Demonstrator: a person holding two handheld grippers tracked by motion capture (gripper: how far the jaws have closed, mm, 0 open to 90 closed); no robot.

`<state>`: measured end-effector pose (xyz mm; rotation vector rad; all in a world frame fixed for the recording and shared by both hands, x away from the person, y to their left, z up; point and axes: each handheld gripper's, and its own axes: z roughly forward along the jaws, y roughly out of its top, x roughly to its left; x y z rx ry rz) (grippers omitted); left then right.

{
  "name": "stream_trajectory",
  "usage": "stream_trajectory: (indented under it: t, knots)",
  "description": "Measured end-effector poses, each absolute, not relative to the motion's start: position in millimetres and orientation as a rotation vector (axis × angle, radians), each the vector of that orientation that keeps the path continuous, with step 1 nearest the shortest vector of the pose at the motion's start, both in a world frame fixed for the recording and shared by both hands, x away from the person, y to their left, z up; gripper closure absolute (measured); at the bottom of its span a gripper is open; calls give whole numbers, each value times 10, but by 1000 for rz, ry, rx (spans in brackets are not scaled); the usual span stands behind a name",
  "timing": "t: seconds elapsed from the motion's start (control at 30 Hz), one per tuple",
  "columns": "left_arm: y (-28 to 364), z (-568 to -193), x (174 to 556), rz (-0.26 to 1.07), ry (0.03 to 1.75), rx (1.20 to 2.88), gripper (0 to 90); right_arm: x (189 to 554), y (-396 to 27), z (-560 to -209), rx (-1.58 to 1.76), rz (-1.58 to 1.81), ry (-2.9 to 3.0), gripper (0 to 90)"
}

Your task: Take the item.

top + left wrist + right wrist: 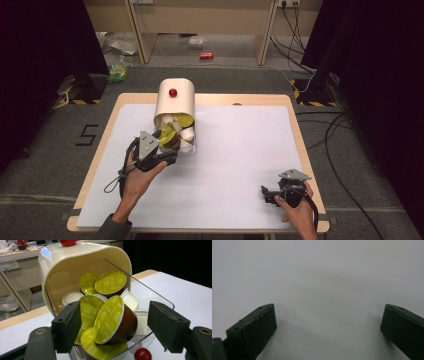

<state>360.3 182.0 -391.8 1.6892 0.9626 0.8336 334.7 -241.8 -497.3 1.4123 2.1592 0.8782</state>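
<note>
A brown coffee capsule point(113, 320) with a green foil lid sits at the mouth of the tipped cream container point(175, 100), far left on the white table point(240, 150). The left gripper point(113, 326) brackets it with jaws apart, not pressing. Near right, the right gripper point(328, 330) gapes over bare table

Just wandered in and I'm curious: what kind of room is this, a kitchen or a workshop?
Probably a lab or test room, not a kitchen. The table has a plain white cover, loose cables trail over the grey floor, and striped warning tape marks stand feet beside black curtains.
</note>
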Motion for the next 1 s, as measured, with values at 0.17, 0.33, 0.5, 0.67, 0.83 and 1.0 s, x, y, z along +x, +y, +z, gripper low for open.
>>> stream_trajectory:
  t: [0.17, 0.33, 0.5, 0.67, 0.83, 1.0]
  knots:
    - [1821, -3912, 3609, 834, 966, 1683, 273, 3347, -2419, -4973, 1412, 878, 2160, 8]
    - [1801, -3913, 3619, 834, 963, 1688, 282, 3347, -2418, -4973, 1412, 878, 2159, 8]
    - [1791, -3903, 3621, 839, 961, 1689, 319, 3347, -2418, -4973, 1412, 877, 2160, 8]
    - [1775, -3905, 3631, 839, 965, 1698, 343, 3346, -2417, -4972, 1413, 877, 2160, 7]
    - [1778, -3922, 3667, 833, 980, 1707, 375, 3346, -2415, -4973, 1411, 875, 2159, 7]
    - [1799, -3946, 3719, 811, 985, 1718, 396, 3346, -2416, -4973, 1411, 875, 2160, 7]
